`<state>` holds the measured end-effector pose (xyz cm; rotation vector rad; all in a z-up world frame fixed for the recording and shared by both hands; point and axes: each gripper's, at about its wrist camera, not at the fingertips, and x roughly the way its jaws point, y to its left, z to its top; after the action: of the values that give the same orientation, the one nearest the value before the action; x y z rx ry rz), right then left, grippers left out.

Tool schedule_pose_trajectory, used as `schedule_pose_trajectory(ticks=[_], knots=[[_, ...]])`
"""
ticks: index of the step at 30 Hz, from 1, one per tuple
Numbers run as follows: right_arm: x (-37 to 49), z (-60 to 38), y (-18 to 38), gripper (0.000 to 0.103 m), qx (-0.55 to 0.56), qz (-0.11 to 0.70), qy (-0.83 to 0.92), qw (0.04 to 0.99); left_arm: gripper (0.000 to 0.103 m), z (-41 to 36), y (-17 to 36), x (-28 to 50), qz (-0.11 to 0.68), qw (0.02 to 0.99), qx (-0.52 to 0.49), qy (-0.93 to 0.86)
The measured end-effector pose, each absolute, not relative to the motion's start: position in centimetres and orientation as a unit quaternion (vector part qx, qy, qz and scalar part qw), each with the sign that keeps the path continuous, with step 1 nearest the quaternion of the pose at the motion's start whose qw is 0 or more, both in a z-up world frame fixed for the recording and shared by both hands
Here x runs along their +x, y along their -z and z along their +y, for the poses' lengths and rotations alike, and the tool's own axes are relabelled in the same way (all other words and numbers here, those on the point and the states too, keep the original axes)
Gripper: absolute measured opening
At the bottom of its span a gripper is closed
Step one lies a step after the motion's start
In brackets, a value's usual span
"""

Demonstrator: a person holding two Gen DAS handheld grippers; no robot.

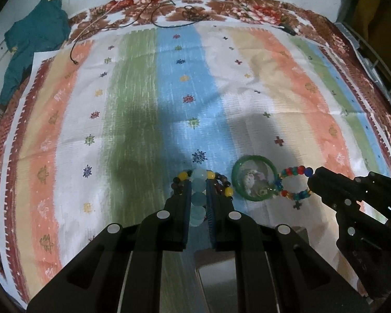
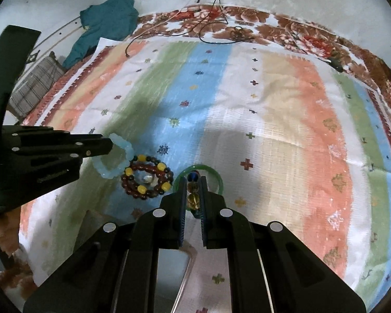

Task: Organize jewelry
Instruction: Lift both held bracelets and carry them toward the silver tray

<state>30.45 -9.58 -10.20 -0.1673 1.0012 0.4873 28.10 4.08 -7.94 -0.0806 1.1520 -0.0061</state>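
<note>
My left gripper (image 1: 198, 182) is shut on a pale blue bead bracelet (image 1: 198, 198), which hangs lifted between its pads; the right wrist view shows the same pale blue bracelet (image 2: 120, 154) at the left gripper's (image 2: 109, 146) tip. My right gripper (image 2: 193, 182) is shut on a multicoloured bead bracelet (image 2: 193, 189), and that multicoloured bracelet (image 1: 294, 182) shows as a loop at the right gripper's (image 1: 312, 180) tip. On the striped cloth lie a dark red and yellow bead bracelet (image 2: 146, 180) and a green bangle (image 1: 254, 177), with small pale items inside the bangle.
A striped cloth (image 1: 133, 99) covers a floral blanket (image 1: 237, 0). Thin black cords (image 1: 166, 15) lie at the far edge. A teal garment (image 1: 34, 44) sits far left. A pale box edge (image 2: 185, 268) shows under my right gripper.
</note>
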Motion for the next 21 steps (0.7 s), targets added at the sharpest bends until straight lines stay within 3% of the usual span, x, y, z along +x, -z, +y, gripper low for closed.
schedule_pose_trajectory(ticks=[21], knots=[[25.8, -11.4, 6.6, 0.010, -0.091, 0.426, -0.235, 0.869, 0.011, 2.2, 2.8, 21.7, 0.489, 0.868, -0.067, 0.049]])
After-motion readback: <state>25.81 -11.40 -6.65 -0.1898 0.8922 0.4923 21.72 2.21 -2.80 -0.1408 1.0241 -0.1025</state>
